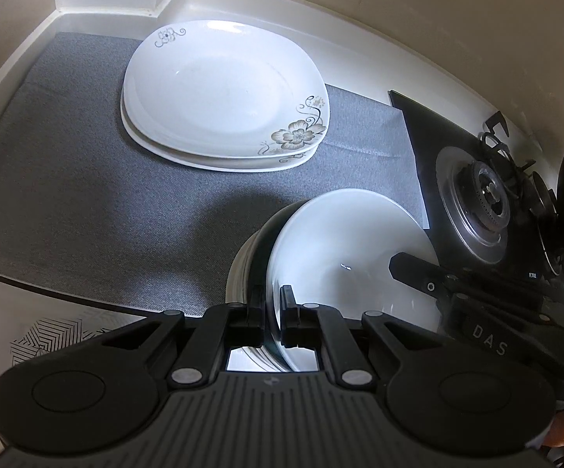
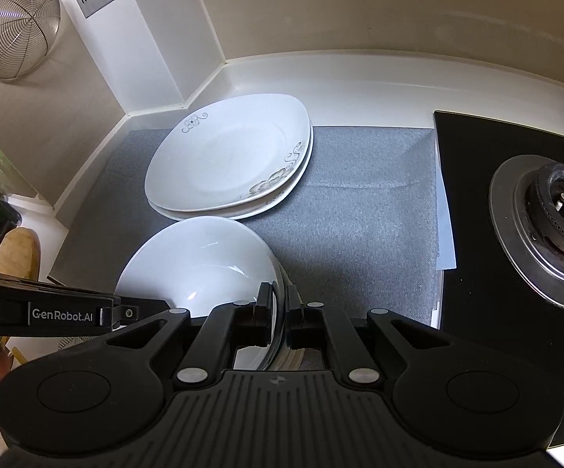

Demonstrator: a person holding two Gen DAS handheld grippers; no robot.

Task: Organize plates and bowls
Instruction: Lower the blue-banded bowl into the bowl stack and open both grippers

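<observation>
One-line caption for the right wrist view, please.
Both grippers pinch the white bowl's rim near two stacked floral plates on the grey mat.

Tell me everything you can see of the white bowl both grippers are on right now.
The white bowl is round, deep and glossy, like glazed ceramic, plain inside and empty, with light glints on its wall. The left gripper and the right gripper each pinch its rim, on opposite sides. It is tilted and sits over a stack of other white dishes whose edges show beside it; contact with them is unclear. It is above the grey mat, near the stacked flowered plates.
</observation>
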